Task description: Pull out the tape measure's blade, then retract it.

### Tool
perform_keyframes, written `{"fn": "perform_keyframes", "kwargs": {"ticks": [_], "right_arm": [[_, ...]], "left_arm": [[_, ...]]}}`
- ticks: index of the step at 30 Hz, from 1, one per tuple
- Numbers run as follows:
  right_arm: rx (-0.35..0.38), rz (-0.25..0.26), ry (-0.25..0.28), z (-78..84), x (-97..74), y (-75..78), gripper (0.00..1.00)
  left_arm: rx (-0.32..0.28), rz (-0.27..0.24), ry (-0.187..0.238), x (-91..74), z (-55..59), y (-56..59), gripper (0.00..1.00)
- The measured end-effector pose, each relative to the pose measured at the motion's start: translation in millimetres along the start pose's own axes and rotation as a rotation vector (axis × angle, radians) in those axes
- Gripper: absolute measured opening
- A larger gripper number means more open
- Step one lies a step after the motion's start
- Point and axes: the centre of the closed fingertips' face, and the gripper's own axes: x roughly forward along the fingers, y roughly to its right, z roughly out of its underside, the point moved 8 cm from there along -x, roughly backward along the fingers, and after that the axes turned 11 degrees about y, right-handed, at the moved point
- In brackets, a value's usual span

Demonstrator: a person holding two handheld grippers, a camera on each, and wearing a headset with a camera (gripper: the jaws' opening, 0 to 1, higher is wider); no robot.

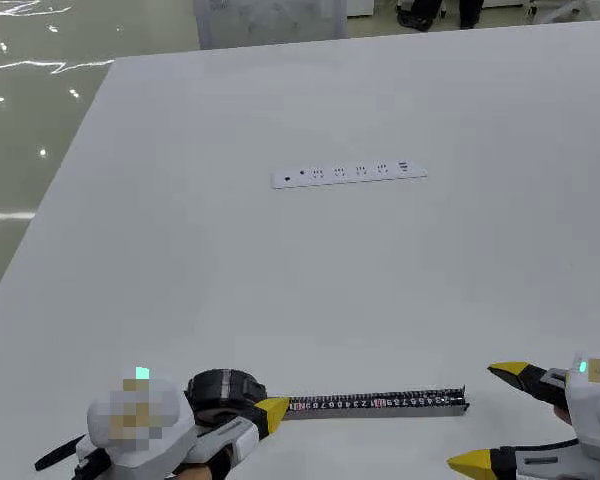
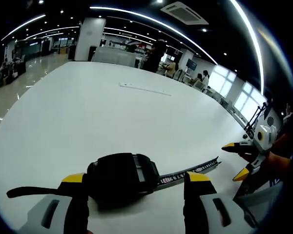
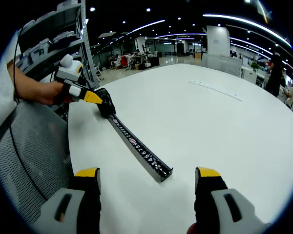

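Blade [image 3: 136, 144] lies pulled out, tip just ahead of the open right claw [image 3: 147, 171]. The left claw [image 2: 136, 178] straddles the case [image 2: 119, 170] (grip unclear). Retraction is left.

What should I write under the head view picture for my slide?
Left tool around a black tape measure, its blade stretched along the white table toward the open right tool.

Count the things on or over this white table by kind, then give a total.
Tape measure: 1
Power strip: 1
Tongs: 2, the left tongs and the right tongs
Total: 4
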Motion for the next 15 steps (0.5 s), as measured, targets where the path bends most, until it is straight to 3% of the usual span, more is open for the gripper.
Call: {"fn": "perform_keyframes", "kwargs": {"ticks": [8, 15], "right_arm": [[-0.017, -0.027, -0.010, 5.5, 7.2, 2.7, 0.73], [-0.032, -0.054, -0.023, 11.0, 12.5, 4.9, 0.63]], "left_arm": [[0.027, -0.048, 0.004, 2.1, 3.5, -1.4, 0.71], [0.009, -0.077, -0.001, 3.9, 5.8, -5.5, 0.67]]}}
